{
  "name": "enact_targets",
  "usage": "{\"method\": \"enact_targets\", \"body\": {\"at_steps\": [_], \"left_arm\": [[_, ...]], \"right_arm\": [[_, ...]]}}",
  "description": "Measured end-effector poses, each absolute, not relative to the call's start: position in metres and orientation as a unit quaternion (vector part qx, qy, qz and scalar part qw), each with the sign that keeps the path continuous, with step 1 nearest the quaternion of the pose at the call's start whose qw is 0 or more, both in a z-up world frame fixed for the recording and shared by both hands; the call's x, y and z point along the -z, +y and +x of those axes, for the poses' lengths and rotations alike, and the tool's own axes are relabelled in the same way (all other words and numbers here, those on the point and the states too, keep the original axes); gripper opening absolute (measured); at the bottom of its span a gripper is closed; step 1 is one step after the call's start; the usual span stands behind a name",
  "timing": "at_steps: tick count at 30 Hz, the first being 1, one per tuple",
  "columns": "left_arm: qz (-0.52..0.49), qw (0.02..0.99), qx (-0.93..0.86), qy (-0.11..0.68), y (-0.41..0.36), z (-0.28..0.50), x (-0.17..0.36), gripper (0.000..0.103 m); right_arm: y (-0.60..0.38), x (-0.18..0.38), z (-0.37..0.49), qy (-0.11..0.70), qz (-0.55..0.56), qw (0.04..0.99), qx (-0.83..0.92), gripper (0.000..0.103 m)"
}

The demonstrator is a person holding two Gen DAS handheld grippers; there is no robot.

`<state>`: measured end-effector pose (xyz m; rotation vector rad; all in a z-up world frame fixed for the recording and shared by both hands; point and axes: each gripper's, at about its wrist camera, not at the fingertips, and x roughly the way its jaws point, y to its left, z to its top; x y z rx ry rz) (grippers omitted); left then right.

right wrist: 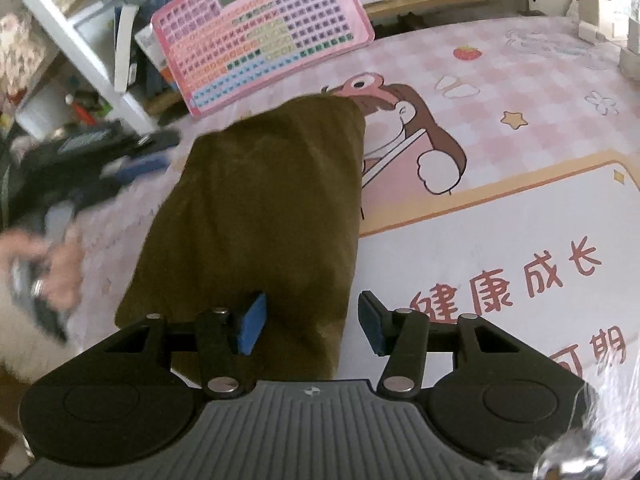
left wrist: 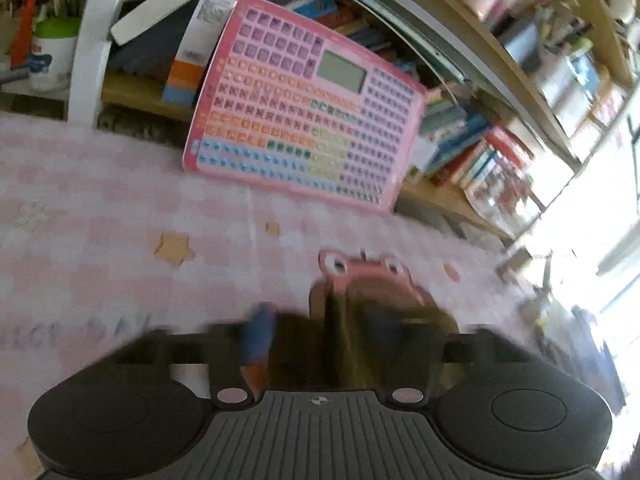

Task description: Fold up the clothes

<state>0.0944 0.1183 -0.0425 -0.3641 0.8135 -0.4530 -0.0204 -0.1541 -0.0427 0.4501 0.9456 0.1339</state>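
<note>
An olive-brown garment (right wrist: 264,220) lies folded into a long narrow shape on the pink cartoon table mat (right wrist: 500,128). My right gripper (right wrist: 312,324) is open, its blue pads (right wrist: 252,324) apart over the garment's near end, holding nothing. In the left wrist view the garment (left wrist: 360,344) is blurred between the fingers of my left gripper (left wrist: 340,344); one blue pad (left wrist: 256,340) shows, and whether the jaws are closed is unclear. The left gripper also shows blurred at the left of the right wrist view (right wrist: 100,160).
A pink button-board toy (right wrist: 260,28) leans at the table's back edge, also in the left wrist view (left wrist: 308,108). Bookshelves (left wrist: 480,148) stand behind. A white frame post (right wrist: 80,48) is back left. The person's hand (right wrist: 48,268) is at left.
</note>
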Motion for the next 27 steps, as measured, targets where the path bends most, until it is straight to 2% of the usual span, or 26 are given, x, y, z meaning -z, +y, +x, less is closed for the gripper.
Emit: {"method": "enact_targets", "body": {"at_steps": [5, 9, 10, 12, 14, 15, 17, 20, 22, 27], "left_arm": [[-0.182, 0.85, 0.236, 0.434, 0.12, 0.065, 0.062, 0.078], [-0.208, 0.833, 0.227, 0.459, 0.119, 0.058, 0.079, 0.074], [-0.218, 0.829, 0.226, 0.464, 0.119, 0.058, 0.082, 0.07], [-0.228, 0.829, 0.218, 0.463, 0.118, 0.056, 0.084, 0.054], [-0.234, 0.829, 0.208, 0.464, 0.116, 0.053, 0.083, 0.042], [-0.233, 0.832, 0.205, 0.46, 0.113, 0.051, 0.08, 0.034], [-0.212, 0.846, 0.203, 0.445, 0.102, 0.042, 0.068, 0.029], [-0.159, 0.874, 0.209, 0.409, 0.079, 0.027, 0.052, 0.028], [-0.14, 0.878, 0.208, 0.407, 0.071, 0.026, 0.053, 0.028], [-0.171, 0.861, 0.203, 0.433, 0.081, 0.035, 0.065, 0.035]], "right_arm": [[-0.169, 0.051, -0.015, 0.453, 0.298, 0.839, -0.053, 0.051], [-0.174, 0.061, -0.01, 0.459, 0.354, 0.813, -0.048, 0.051], [-0.174, 0.063, -0.009, 0.46, 0.362, 0.809, -0.046, 0.051], [-0.174, 0.068, -0.007, 0.463, 0.374, 0.803, -0.043, 0.051], [-0.174, 0.071, -0.005, 0.462, 0.384, 0.798, -0.05, 0.034], [-0.169, 0.067, -0.004, 0.458, 0.362, 0.81, -0.051, 0.032], [-0.152, 0.053, -0.006, 0.439, 0.274, 0.854, -0.055, 0.018], [-0.115, 0.025, -0.018, 0.374, 0.073, 0.923, -0.061, 0.013], [-0.109, 0.023, -0.02, 0.362, 0.037, 0.93, -0.059, 0.013], [-0.139, 0.039, -0.011, 0.403, 0.13, 0.905, -0.05, 0.015]]}}
